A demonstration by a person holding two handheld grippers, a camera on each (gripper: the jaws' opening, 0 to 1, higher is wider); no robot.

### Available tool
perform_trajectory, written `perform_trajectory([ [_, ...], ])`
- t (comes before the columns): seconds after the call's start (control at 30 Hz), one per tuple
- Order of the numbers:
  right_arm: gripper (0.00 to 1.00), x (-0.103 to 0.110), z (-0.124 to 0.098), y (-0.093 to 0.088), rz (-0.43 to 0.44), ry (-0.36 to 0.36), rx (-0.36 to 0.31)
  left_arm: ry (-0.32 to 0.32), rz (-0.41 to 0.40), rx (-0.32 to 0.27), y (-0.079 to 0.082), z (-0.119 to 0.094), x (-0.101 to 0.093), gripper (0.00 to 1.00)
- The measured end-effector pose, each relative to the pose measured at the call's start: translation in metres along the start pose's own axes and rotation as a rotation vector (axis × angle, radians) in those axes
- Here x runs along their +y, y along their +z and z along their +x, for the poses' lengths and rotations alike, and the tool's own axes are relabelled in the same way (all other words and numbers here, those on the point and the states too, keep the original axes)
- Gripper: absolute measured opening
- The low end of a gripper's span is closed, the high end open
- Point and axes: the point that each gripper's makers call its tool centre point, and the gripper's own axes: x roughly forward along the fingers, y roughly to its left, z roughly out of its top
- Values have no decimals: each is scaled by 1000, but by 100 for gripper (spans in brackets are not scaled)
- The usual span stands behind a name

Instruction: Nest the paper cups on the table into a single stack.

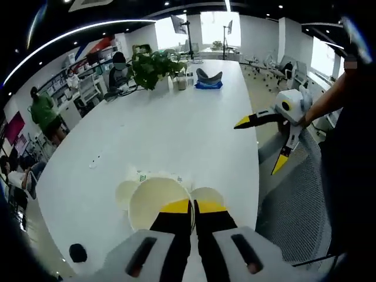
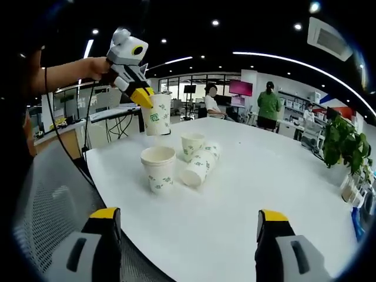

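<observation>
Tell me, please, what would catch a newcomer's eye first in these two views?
Probably the left gripper, raised above the white table and shut on a paper cup. Below it an upright cup stands nearest the edge, with another upright cup and a tipped-over nested stack behind it. The right gripper hangs wide open off the table's side.

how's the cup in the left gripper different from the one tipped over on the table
The held cup hangs upright in the air, pinched at its rim by the left gripper; the tipped cup lies on its side on the table. The held cup touches no other cup; the tipped cup lies close against its neighbours. Both are white paper with green print.
</observation>
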Motion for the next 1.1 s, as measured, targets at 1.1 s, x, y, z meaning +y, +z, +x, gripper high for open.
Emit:
perform_trajectory([
  [1.1, 92, -2, 0, -6, 3, -10, 29, -105, 88, 94, -29, 65, -37, 0],
])
